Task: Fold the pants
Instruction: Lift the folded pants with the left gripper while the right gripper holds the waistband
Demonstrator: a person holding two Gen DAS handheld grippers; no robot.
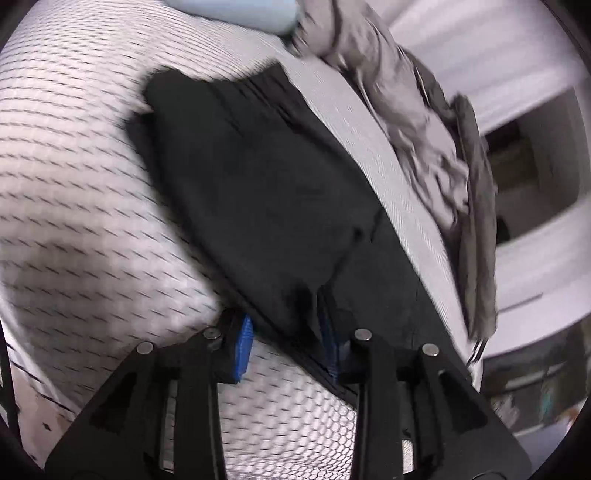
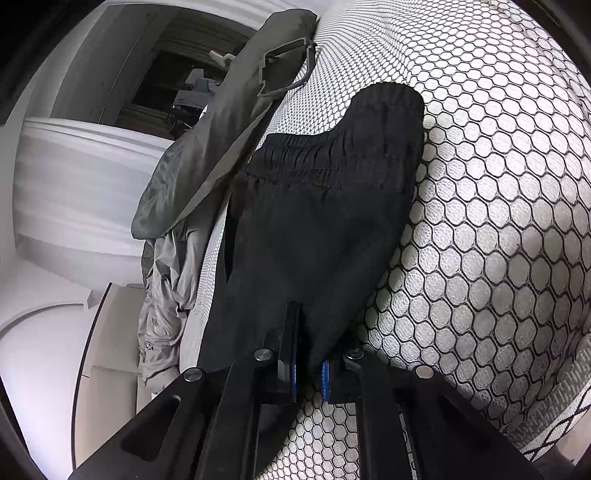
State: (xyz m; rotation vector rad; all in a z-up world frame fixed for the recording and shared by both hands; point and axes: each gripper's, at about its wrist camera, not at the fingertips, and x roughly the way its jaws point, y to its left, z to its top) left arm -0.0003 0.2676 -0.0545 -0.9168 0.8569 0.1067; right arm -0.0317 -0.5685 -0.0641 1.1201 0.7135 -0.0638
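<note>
Black pants [image 1: 266, 192] lie folded on a white mattress [image 1: 74, 177] with a black honeycomb pattern. In the left wrist view my left gripper [image 1: 288, 343] has its blue-padded jaws apart, with the near edge of the pants lying between and over them. In the right wrist view the pants [image 2: 325, 206] show their elastic waistband at the far end. My right gripper [image 2: 308, 373] has its jaws close together on the near edge of the black fabric.
A crumpled grey garment [image 1: 417, 110] lies along the mattress edge beside the pants; it also shows in the right wrist view [image 2: 207, 162]. A pale blue object [image 1: 236, 11] sits at the far end. White furniture [image 2: 74, 184] and floor lie beyond the mattress [image 2: 498, 221].
</note>
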